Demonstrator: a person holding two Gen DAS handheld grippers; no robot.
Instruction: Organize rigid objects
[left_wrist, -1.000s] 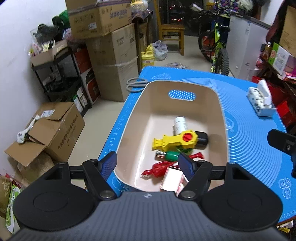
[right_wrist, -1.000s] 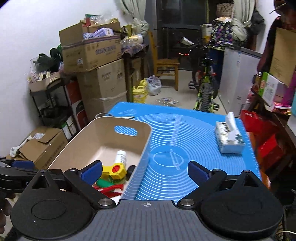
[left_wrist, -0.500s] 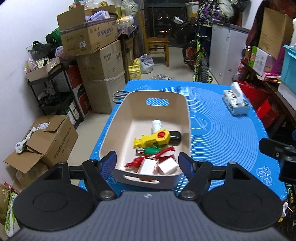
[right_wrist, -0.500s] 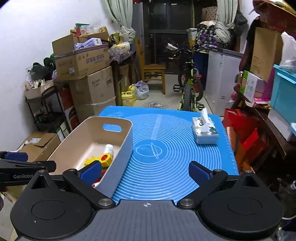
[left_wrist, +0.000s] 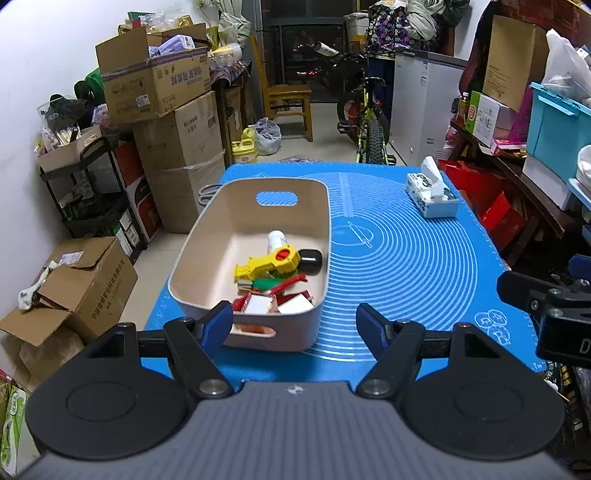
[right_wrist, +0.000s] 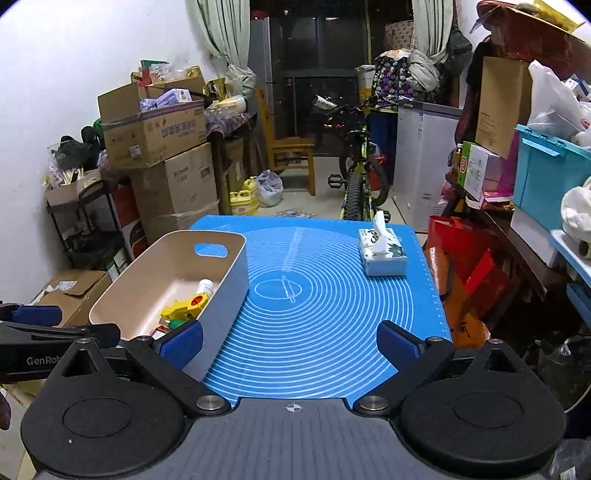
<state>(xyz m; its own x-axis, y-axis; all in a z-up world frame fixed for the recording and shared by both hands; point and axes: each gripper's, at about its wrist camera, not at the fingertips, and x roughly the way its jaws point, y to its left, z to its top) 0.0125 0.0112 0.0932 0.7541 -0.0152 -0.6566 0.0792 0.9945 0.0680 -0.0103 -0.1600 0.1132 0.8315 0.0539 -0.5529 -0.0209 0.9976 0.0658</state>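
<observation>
Landmark: the beige bin (left_wrist: 207, 258) on the blue mat (left_wrist: 406, 266); every place below is given from it
Bin position: it sits along the mat's left edge, long axis running away from the cameras, one handle slot at the far wall and one at the near wall
Task's things: all the rigid objects in view lie inside the bin, heaped toward its near end, a yellow tool (left_wrist: 267, 264) with a red knob, a white bottle (left_wrist: 277, 239) behind it, a black cap (left_wrist: 309, 260) at its right wall, a green piece (left_wrist: 267, 283), red pieces and small cartons (left_wrist: 295, 305) nearest
Why heaped there: my guess is they were dropped in from the near side, so the far half stays bare
Left gripper (left_wrist: 294, 325): jaws spread and empty, hanging just short of the bin's near wall
Right gripper (right_wrist: 291, 338): jaws spread wide and empty, over bare mat to the right of the bin
Other things: a tissue box (left_wrist: 432, 197) well to the right of the bin near the far right corner; scissor handles (left_wrist: 207, 194) just beyond its far left corner
Open room: the whole mat right of the bin is free for moving
Edges: the bin's left wall nearly meets the table edge, with cardboard boxes (left_wrist: 85, 280) on the floor below
Progress: nothing loose is left on the mat, so the sorting looks done
</observation>
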